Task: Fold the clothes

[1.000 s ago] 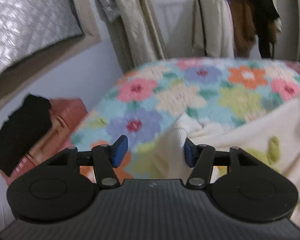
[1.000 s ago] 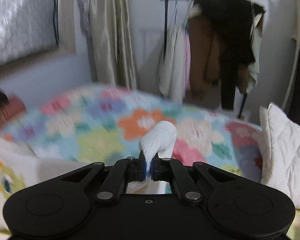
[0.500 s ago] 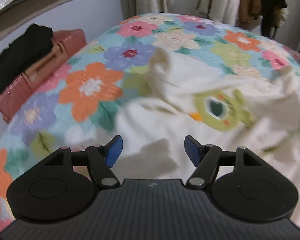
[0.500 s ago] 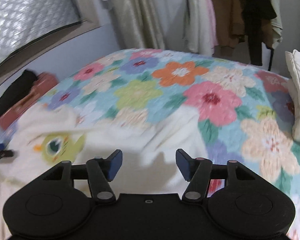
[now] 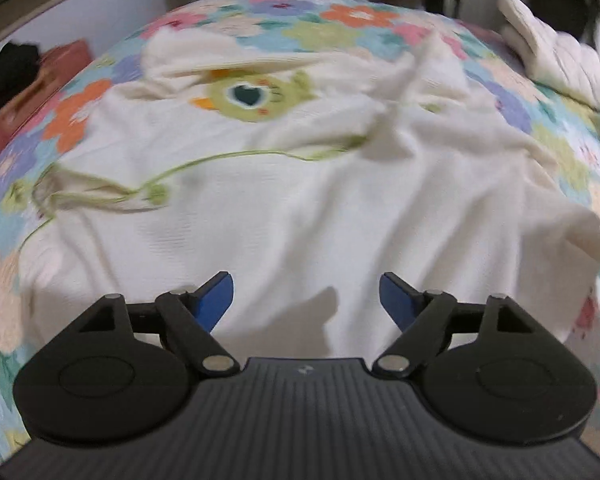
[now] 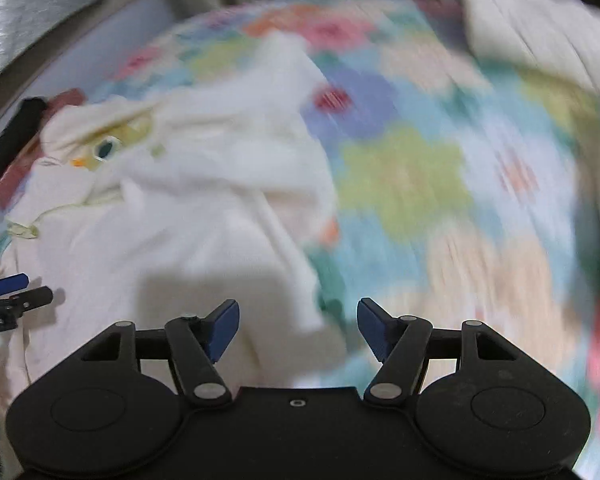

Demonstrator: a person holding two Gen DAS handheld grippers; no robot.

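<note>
A cream sweater (image 5: 300, 200) lies spread and rumpled on the floral bed (image 5: 340, 24), its green bird patch toward the far edge. Both the left gripper (image 5: 306, 296) and right gripper (image 6: 298, 322) hover over its near part, fingers apart and opening, holding nothing.

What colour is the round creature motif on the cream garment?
Light green with a dark centre and an orange beak, the motif shows best in the left wrist view.

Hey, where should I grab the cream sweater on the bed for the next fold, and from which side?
Probably the near hem corners of the cream sweater. It lies spread on the floral bedspread with its hem towards both grippers. The left gripper and right gripper, jaws opening with nothing between them, could each come from the near side and pinch one corner.
</note>
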